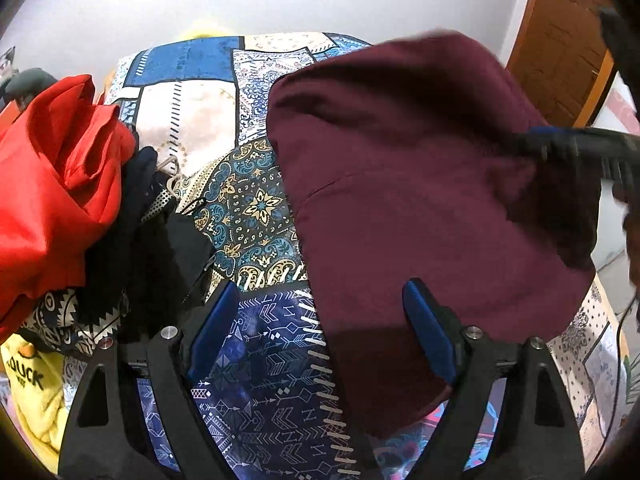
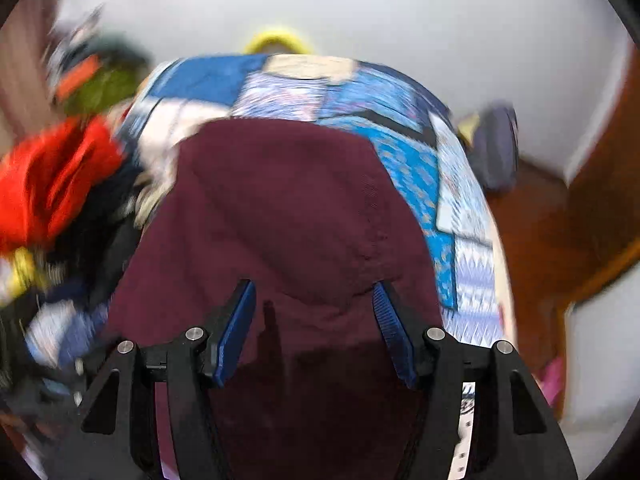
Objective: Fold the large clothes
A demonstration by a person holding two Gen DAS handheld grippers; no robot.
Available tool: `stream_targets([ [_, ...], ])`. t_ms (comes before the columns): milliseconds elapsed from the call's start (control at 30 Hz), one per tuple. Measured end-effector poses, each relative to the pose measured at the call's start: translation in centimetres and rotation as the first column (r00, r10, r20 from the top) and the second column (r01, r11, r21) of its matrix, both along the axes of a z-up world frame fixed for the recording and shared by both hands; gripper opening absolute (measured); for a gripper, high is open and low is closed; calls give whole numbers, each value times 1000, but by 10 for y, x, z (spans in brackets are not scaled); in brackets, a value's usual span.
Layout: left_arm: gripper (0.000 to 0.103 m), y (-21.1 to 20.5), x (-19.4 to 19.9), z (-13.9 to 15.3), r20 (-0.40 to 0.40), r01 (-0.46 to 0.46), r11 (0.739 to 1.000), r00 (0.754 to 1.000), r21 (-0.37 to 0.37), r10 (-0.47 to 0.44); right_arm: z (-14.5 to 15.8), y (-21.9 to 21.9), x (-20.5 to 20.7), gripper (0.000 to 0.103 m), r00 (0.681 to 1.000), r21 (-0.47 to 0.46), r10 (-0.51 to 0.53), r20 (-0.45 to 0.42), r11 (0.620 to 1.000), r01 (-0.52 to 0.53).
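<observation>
A large maroon garment [image 1: 420,184] lies folded on the patterned bedspread [image 1: 256,200]; it also fills the middle of the blurred right wrist view [image 2: 280,208]. My left gripper [image 1: 320,300] is open and empty, hovering over the garment's near left edge and the bedspread. My right gripper [image 2: 314,292] is open and empty above the near part of the garment. The right gripper's dark body shows at the right edge of the left wrist view [image 1: 580,148], over the garment's right side.
A pile of other clothes sits at the left: a red garment [image 1: 60,184], black clothes [image 1: 152,232] and a yellow shirt [image 1: 36,392]. A white wall is behind the bed and a wooden door [image 1: 560,52] at the right.
</observation>
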State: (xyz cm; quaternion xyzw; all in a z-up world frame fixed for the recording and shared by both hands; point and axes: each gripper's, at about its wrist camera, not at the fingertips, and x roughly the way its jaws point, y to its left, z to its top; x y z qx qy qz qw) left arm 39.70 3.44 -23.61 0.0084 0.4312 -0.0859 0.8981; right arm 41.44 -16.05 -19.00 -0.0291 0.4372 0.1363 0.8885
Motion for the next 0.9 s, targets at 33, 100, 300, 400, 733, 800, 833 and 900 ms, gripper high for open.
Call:
stream_targets([
  [33, 85, 0, -1, 1, 2, 2, 1000, 1000, -1, -2, -2, -13, 8, 57, 999, 38, -37, -27, 999, 38],
  [100, 85, -2, -1, -1, 5, 2, 1000, 1000, 6, -2, -15, -43, 23, 57, 982, -15, -180, -65, 984, 179],
  [300, 85, -2, -2, -2, 1, -5, 1000, 1000, 8, 5, -21, -88, -3, 57, 974, 114, -176, -140, 975, 193],
  [400, 85, -3, -1, -1, -2, -13, 1000, 1000, 20, 13, -2, -83, -26, 57, 987, 134, -127, -97, 981, 139],
  [733, 85, -6, -9, 0, -2, -53, 998, 999, 44, 53, -27, -56, -43, 63, 999, 7, -14, -34, 1000, 14],
  [800, 85, -5, -10, -1, -8, -55, 998, 998, 38, 55, -41, -69, -45, 75, 998, 32, -40, -58, 999, 42],
  [833, 86, -4, -11, -2, -9, -57, 998, 998, 35, 57, -51, -77, -45, 78, 996, 53, -50, -80, 997, 55],
  [900, 88, -2, -14, -5, -16, -60, 998, 998, 26, 61, -67, -91, -48, 81, 989, 101, -62, -132, 992, 76],
])
